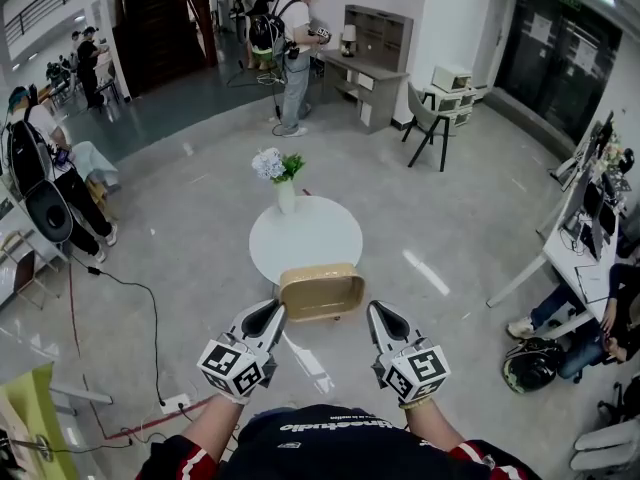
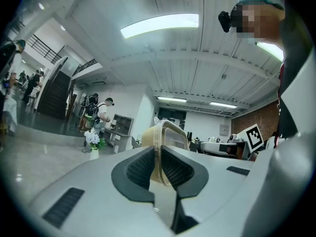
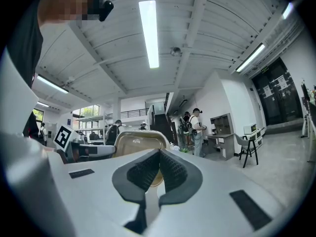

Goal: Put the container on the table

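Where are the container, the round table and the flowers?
container (image 1: 320,294), head view, its tan middle.
round table (image 1: 310,240), head view, bare white top.
flowers (image 1: 272,164), head view, the pale blossoms.

My left gripper (image 1: 272,314) sits at about 7 o'clock in the head view, its nose angled toward 1 o'clock. My right gripper (image 1: 377,312) mirrors it at 5 o'clock, nose toward 11. My left forearm (image 1: 208,420) and right forearm (image 1: 432,420) reach forward from 6 o'clock, bare past the red-trimmed sleeves. Each gripper's jaws are pinched on the container (image 1: 320,293), the left on its 9 o'clock rim and the right on its 3 o'clock rim.
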`<action>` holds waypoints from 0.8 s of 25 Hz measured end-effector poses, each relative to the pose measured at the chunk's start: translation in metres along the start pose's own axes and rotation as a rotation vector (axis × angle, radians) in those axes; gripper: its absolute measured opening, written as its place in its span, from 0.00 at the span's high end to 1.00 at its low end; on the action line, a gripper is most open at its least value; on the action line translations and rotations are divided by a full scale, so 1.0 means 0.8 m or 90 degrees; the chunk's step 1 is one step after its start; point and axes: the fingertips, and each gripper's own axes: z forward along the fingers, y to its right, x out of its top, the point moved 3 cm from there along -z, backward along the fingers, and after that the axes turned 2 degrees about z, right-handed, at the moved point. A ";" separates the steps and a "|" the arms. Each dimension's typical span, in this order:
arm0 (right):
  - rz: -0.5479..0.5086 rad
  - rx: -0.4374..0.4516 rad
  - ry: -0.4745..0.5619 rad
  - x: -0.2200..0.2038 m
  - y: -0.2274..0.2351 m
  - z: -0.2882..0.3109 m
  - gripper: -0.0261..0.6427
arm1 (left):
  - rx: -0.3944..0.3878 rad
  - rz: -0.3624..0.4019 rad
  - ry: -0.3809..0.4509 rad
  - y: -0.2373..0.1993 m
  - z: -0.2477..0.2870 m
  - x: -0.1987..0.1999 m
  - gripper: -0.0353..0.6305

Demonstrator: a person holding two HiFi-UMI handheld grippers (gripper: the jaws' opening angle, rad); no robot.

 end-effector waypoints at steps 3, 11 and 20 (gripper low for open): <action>0.000 0.010 0.000 -0.001 0.007 -0.008 0.94 | 0.004 0.003 -0.001 0.012 0.004 -0.004 0.87; -0.001 0.023 -0.002 -0.007 0.030 -0.035 0.94 | 0.016 0.009 0.001 0.044 0.017 -0.014 0.87; 0.014 0.017 -0.003 -0.019 0.047 -0.038 0.94 | 0.017 0.012 -0.011 0.049 0.028 -0.021 0.87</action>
